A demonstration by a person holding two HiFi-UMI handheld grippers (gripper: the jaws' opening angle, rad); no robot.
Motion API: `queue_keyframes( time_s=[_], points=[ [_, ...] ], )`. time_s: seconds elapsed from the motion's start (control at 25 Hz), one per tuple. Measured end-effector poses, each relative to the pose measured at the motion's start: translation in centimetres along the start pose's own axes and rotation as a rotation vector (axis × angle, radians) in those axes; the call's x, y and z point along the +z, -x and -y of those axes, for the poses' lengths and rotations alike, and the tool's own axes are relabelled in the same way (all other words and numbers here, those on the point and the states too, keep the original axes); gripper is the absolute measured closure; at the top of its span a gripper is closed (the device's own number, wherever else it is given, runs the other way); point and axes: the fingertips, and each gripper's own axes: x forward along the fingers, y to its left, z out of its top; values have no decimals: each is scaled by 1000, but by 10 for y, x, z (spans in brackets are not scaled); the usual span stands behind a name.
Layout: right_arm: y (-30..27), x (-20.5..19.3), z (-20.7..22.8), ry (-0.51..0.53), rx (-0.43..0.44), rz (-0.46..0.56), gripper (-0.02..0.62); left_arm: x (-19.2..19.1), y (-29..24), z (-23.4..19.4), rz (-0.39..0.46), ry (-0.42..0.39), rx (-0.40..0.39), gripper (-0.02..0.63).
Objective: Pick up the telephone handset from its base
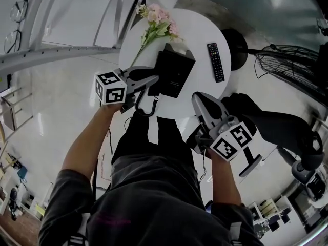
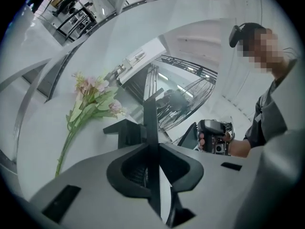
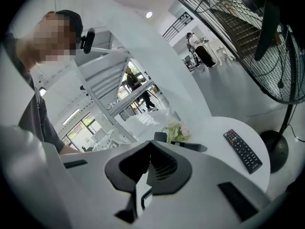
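much of the telephone handset (image 2: 151, 113) is hidden. in the left gripper view only a thin black edge of it shows, upright in the centre of the frame. the left gripper (image 2: 151, 146) is closed on it, one jaw pressing from each side.

in the head view the handset is at the tips of this gripper, just at the left edge of the black telephone base (image 1: 174, 70). black lies on black there, so i cannot tell if the two touch. in the left gripper view a black piece left of the handset is cut off by the jaw, and i cannot say which part of the telephone it is.

the right gripper (image 3: 150, 146) has its jaws together at the tips, with nothing between them. through the narrow gap lower down a short part of a coiled cord (image 3: 142, 200) shows, and both its ends are hidden. in the head view this gripper is right of centre, below the table edge and apart from the base.

counted, there are:
- two grippers
- one handset
- one base
- one round white table (image 1: 200, 27) in the upper middle of the head view
- one bunch of pink flowers (image 1: 156, 22) lying on the upper left part of the table
- one remote control (image 1: 216, 61) on the right part of the table, apart from the base
- one standing fan (image 1: 289, 65) at the right edge of the head view, partly cut off there
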Motion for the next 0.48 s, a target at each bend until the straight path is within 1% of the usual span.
queue_keyframes(
  time_s=[0.24,0.48],
  points=[
    [9,27,-23,37,2,68,575,39,37,45,67,-66,-4,528],
    [22,44,-50,69,7,130,575,65,74,85,152,-121,-5,528]
  ],
)
